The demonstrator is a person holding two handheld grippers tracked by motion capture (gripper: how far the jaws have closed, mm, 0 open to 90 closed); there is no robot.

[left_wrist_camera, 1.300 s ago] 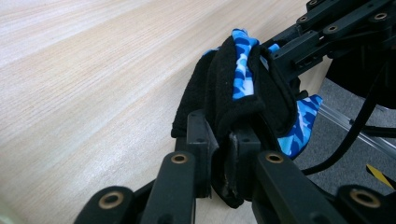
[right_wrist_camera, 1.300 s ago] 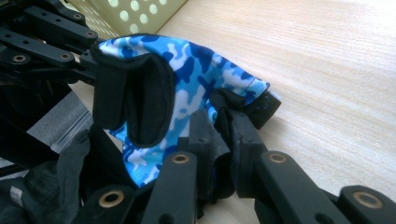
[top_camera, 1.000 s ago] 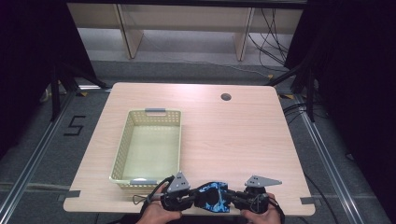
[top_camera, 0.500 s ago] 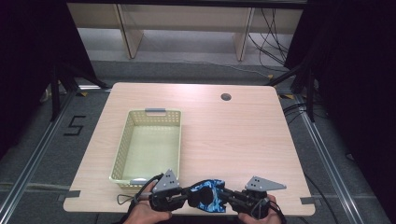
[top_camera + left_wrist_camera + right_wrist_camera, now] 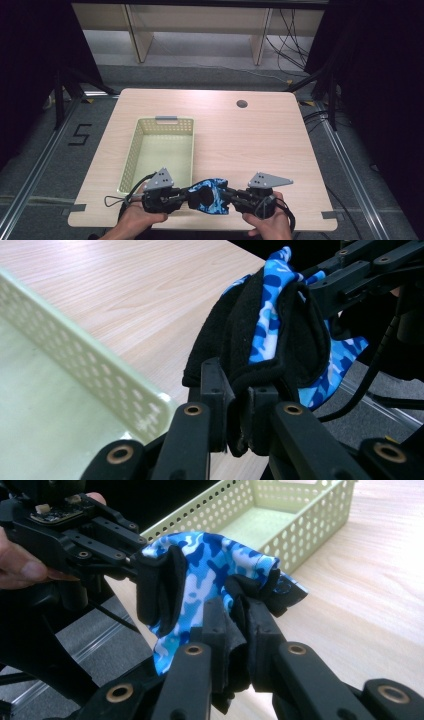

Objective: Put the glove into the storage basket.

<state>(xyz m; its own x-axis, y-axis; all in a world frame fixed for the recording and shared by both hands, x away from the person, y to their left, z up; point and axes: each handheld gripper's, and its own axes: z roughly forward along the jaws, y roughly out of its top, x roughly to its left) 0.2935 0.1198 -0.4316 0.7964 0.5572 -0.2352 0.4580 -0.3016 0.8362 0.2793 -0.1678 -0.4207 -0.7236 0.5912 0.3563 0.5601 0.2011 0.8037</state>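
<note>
Table point(image 5: 260, 140): rectangular top, pale wood-grain laminate, rounded corners; one round cable hole point(image 5: 242, 104) toward its far edge.

Basket point(image 5: 131, 150): oblong, pale green plastic, walls perforated with small round holes, a grey tab on its far rim; stands on the table's left half.

Cloth point(image 5: 211, 193): soft fabric, blue camouflage print with black fleecy edging, bunched and folded; held just above the table's near edge, beside the basket's near right corner.

Left gripper point(image 5: 239, 407): black, jointed metal arms with brass pins; jaws clamped on the cloth's black hem.

Right gripper point(image 5: 234, 622): same build; jaws clenched on the cloth's opposite black edge.

Hands point(image 5: 137, 220): wrapped around both gripper handles at the table's near edge.
</note>
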